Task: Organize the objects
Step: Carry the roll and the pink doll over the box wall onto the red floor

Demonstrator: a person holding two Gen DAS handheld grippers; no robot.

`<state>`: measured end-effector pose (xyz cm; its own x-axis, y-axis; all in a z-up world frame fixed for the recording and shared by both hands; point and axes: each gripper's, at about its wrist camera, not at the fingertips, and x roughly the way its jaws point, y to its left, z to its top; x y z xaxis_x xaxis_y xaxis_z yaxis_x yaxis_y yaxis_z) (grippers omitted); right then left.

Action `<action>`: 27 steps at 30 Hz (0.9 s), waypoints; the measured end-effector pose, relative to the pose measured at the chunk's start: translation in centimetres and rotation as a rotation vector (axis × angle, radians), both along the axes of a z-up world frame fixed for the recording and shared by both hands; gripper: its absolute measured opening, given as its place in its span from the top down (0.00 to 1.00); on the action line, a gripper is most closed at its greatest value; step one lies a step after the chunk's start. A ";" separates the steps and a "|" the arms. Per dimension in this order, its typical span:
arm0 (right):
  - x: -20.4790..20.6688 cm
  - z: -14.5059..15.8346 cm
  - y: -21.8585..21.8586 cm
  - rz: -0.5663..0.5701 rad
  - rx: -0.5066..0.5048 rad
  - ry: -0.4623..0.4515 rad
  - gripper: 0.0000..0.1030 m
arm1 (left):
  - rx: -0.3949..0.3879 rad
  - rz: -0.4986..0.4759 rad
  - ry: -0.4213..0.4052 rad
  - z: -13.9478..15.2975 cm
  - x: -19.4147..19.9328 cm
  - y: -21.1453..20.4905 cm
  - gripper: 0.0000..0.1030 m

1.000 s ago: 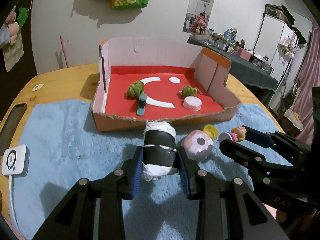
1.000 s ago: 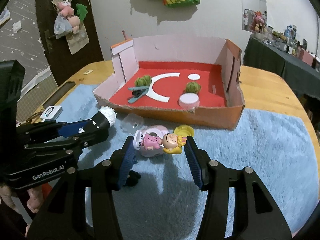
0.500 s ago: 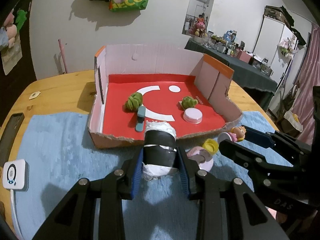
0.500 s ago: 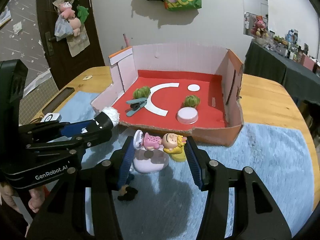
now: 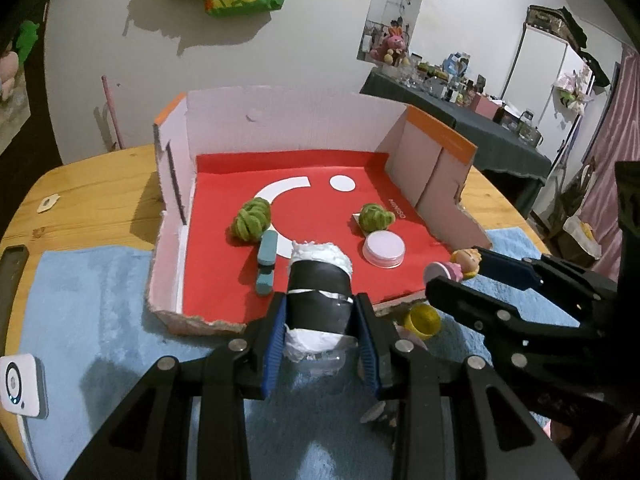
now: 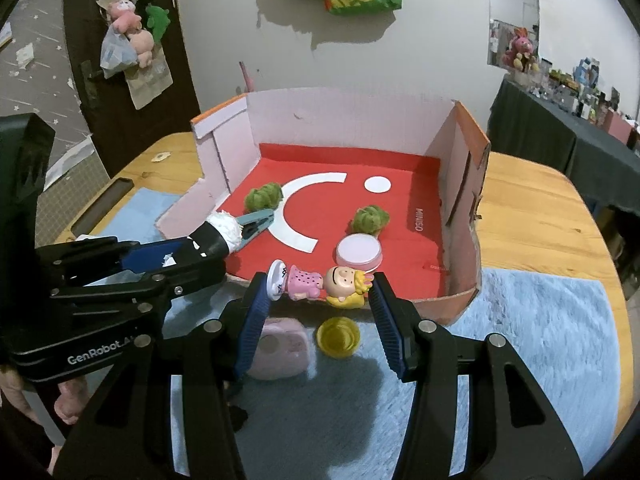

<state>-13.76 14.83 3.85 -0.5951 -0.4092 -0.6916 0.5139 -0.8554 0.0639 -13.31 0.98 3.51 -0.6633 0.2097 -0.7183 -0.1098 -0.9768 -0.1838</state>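
**Two claws loaded at the front edge of the cardboard tray**

Left claw (image 5: 320, 336): clenched on a black-wrapped roll (image 5: 318, 300) with white stuffing at both ends. The roll lies lengthwise between the blue pads (image 5: 274, 346), its far end reaching over the torn front lip of the tray. Seen from the right wrist view, the same left claw (image 6: 176, 256) holds the roll (image 6: 216, 234) over the tray's front left corner.

Right claw (image 6: 320, 304): clenched on a doll figurine (image 6: 320, 284), pink dotted dress, yellow hair, lying sideways across the gap with head toward the right pad and base toward the left. It hangs above the tray's front edge. In the left wrist view the right claw (image 5: 460, 276) and the doll figurine (image 5: 460, 266) show at the tray's front right corner.

Cardboard tray (image 6: 348, 120): red floor with white arc and dot, pale pink walls, orange-topped side flaps. Contents:
- green yarn ball (image 6: 263, 196), left, touching the blue clothespin (image 6: 256, 222)
- second green yarn ball (image 6: 370, 218), right of centre
- pink round lid (image 6: 359, 254), just in front of the second ball

Blue fluffy mat (image 6: 540, 340): under both claws, in front of the tray. On it:
- yellow cap (image 6: 338, 337)
- pink rounded case (image 6: 280, 352), just left of the cap

Bench (image 6: 532, 208): wooden, carries mat and tray. A small white device (image 5: 20, 384) sits at the mat's left edge.
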 end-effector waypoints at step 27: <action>-5.5 -2.3 -0.9 0.044 0.133 -0.167 0.52 | -0.084 -0.088 -0.137 -1.9 -5.1 1.1 0.66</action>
